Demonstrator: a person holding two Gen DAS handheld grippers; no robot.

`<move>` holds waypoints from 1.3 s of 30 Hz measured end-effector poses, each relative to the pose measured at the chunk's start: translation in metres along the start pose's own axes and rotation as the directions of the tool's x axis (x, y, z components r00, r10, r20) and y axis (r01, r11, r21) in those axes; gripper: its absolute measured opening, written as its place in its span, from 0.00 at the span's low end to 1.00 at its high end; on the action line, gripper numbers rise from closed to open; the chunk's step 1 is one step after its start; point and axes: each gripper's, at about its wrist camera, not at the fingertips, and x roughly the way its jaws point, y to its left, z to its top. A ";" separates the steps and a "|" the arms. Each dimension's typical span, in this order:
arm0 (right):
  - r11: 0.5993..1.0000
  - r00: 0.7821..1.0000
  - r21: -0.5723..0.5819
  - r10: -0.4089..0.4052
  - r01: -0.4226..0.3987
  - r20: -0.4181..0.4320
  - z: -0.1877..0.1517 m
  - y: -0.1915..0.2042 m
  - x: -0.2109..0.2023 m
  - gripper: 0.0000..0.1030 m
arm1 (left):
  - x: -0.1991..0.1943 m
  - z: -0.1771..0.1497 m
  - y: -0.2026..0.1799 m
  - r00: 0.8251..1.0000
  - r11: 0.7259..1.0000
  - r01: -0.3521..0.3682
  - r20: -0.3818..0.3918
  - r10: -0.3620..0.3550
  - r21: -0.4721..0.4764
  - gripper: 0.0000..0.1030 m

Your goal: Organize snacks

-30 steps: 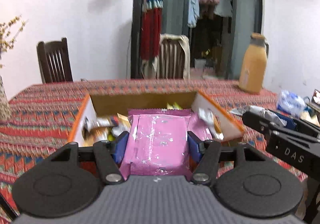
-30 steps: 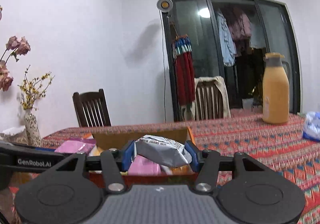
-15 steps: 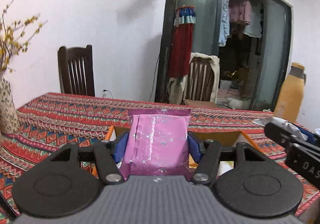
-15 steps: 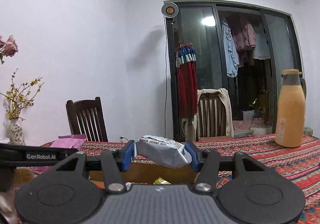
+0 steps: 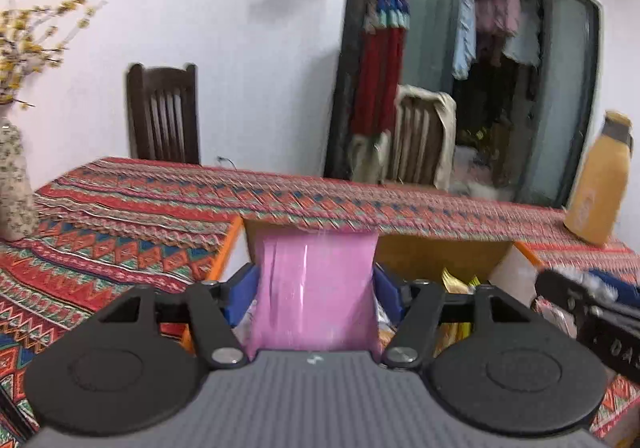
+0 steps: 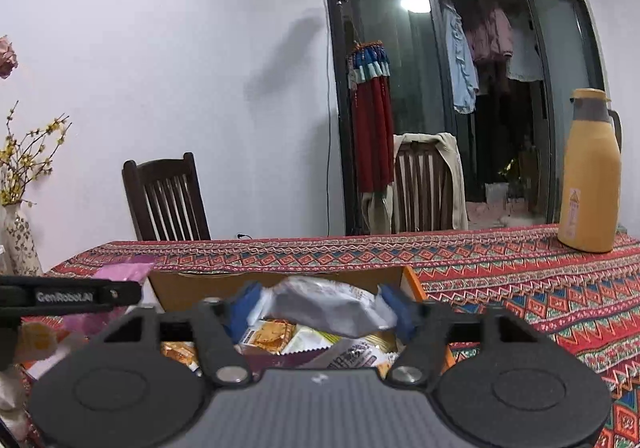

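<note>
A pink snack packet (image 5: pixel 316 288) is pinched between the blue pads of the left gripper (image 5: pixel 316 284), low in the frame's centre. A silver snack packet (image 6: pixel 328 306) is clamped by the right gripper (image 6: pixel 326 308). Both are held above an open cardboard box (image 6: pixel 192 284) on the patterned tablecloth (image 6: pixel 520 272).

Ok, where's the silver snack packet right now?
In the right wrist view the silver snack packet is clamped between the right gripper fingers, held just above the open cardboard box of snacks on the patterned table.
</note>
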 end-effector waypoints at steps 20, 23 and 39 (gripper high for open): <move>0.999 0.994 0.046 -0.011 0.006 0.105 0.006 -0.006 -0.034 1.00 | -0.055 0.008 -0.001 0.987 0.999 0.013 0.163 -0.007 -0.037 1.00; 1.000 0.990 0.029 -0.001 -0.003 0.144 0.014 -0.002 -0.059 1.00 | -0.082 0.007 -0.003 0.979 0.999 0.034 0.203 -0.030 -0.014 1.00; 1.000 0.994 -0.010 0.030 -0.029 0.107 -0.028 0.006 -0.175 1.00 | -0.175 -0.046 0.013 0.981 0.995 0.083 0.168 -0.093 0.063 1.00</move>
